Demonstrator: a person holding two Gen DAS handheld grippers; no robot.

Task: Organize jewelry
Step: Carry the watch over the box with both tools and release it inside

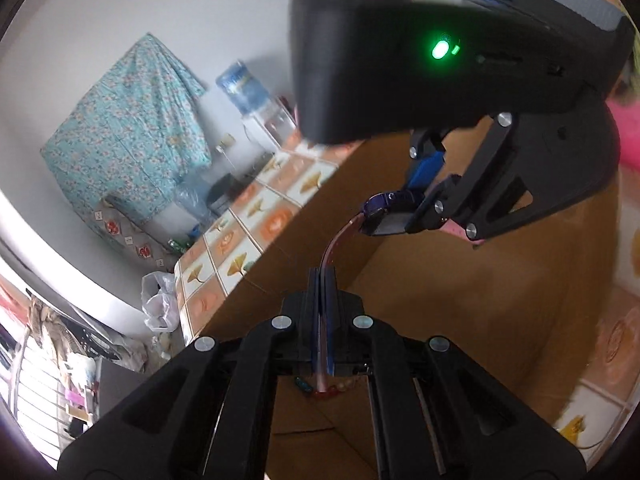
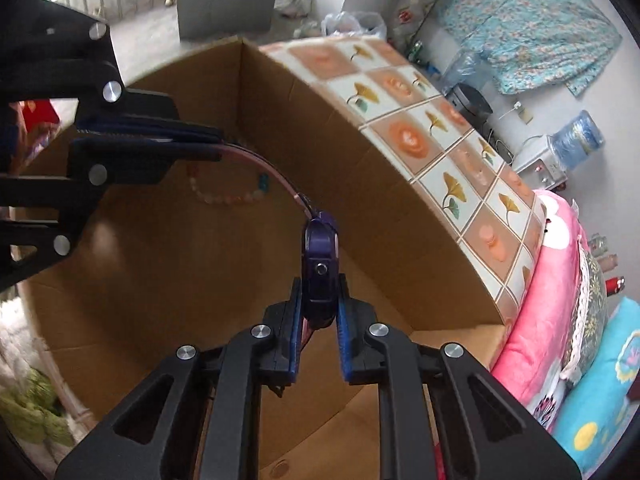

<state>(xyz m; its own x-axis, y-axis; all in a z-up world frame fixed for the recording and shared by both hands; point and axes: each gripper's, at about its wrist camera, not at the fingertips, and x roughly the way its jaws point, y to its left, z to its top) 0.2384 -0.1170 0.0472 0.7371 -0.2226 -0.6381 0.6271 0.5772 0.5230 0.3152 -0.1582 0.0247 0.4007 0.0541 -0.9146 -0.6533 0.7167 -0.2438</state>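
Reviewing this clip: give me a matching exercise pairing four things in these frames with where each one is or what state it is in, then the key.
Things:
1. watch case
2. pink strap
3. bead bracelet
4. water bottle

Places or states:
A. lying loose in the cardboard box
B. clamped in the left gripper
C. standing upturned on a dispenser by the wall
D. pinched in the right gripper

Pairs: 1-D, 2-B, 3-A, 4-C
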